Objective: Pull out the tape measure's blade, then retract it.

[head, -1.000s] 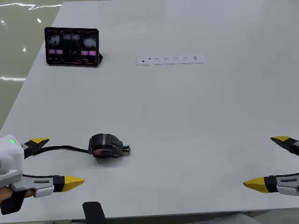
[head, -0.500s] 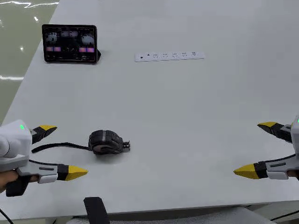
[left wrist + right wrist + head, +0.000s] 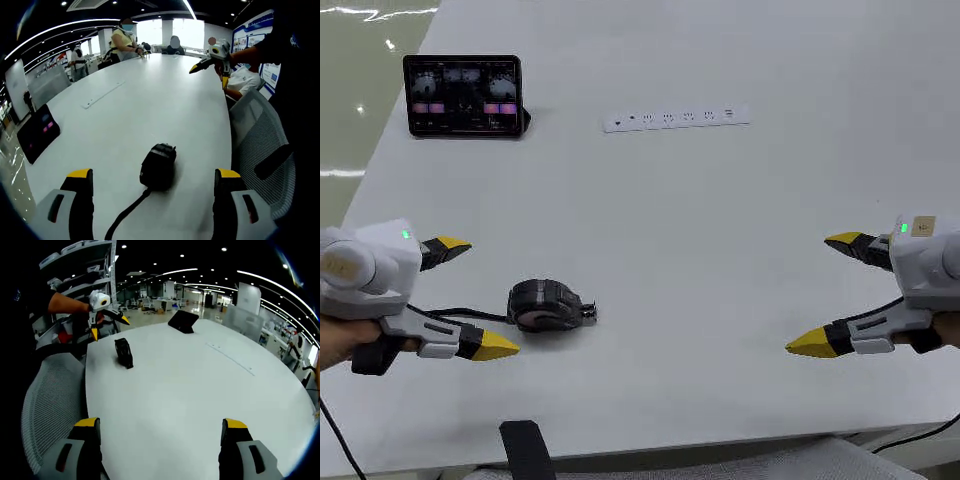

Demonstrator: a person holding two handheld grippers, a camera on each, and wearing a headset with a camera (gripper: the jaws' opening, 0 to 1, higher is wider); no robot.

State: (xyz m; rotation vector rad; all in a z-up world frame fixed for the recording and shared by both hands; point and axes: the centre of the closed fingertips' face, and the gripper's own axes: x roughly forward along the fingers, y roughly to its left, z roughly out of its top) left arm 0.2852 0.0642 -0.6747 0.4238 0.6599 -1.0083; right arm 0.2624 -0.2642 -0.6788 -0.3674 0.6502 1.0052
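A black tape measure (image 3: 546, 305) lies on the white table (image 3: 700, 220), its wrist strap (image 3: 455, 314) trailing left. My left gripper (image 3: 482, 294) is open, its yellow-tipped fingers either side of the strap, just left of the case. From the left gripper view the tape measure (image 3: 158, 165) sits a little ahead between the open jaws. My right gripper (image 3: 832, 291) hangs open far to the right, over bare table, nothing in it. In the right gripper view the tape measure (image 3: 123, 352) is distant at the left, near the left gripper (image 3: 106, 320).
A tablet (image 3: 463, 95) on a stand is at the back left, and a white power strip (image 3: 675, 118) lies at the back centre. A mesh chair (image 3: 260, 150) stands at the table's near edge. People (image 3: 127, 37) sit at the far end.
Both grippers have come up and inward over the table. The left one has closed in on the tape measure, which has not moved; the camera has tilted slightly.
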